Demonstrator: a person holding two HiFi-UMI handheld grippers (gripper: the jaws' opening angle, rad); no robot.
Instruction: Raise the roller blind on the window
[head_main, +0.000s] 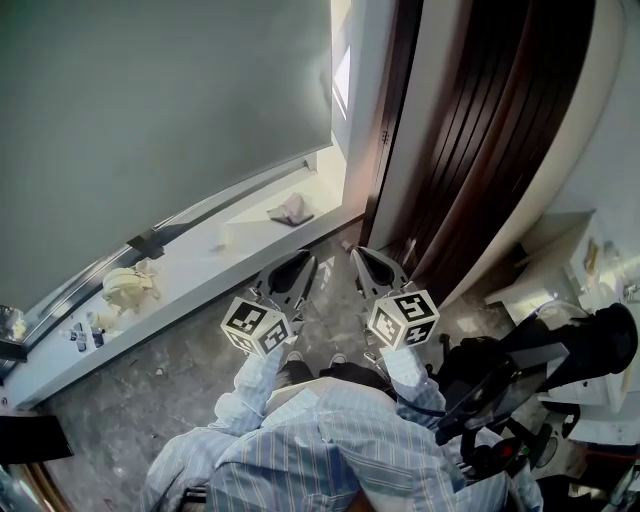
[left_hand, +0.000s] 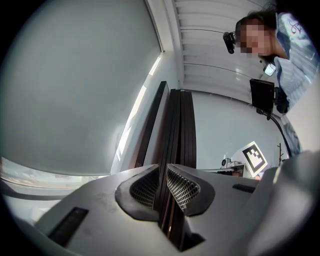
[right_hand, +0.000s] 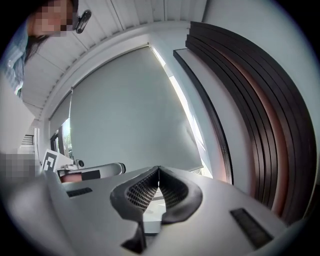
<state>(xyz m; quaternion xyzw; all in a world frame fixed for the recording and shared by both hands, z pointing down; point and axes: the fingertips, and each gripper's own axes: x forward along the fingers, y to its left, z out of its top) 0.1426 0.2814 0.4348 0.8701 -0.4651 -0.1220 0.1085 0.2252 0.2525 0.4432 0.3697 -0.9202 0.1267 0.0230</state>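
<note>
We count 2 grippers: left hand-held gripper (head_main: 306, 260) & right hand-held gripper (head_main: 358, 254). Also 1 roller blind (head_main: 160, 110), 1 crumpled cloth (head_main: 291, 209).

Roller blind (head_main: 160, 120) plain pale grey, no pattern. Sill (head_main: 250, 232) white. Ribbed panel (head_main: 500, 130) beside the window dark brown, reddish streaks between the ribs. Floor (head_main: 130, 400) mottled grey stone. Person's shirt (head_main: 330, 440) light blue with thin white stripes. Left gripper (head_main: 303, 258) and right gripper (head_main: 360, 252) both light grey, with white faces on top carrying black square markers. Pads (left_hand: 182, 187) near black, fine mesh grid. Crumpled cloth (head_main: 291, 209) on the sill dull pinkish grey; lump (head_main: 128, 285) further left cream yellow. Gear (head_main: 560, 350) at right black.
</note>
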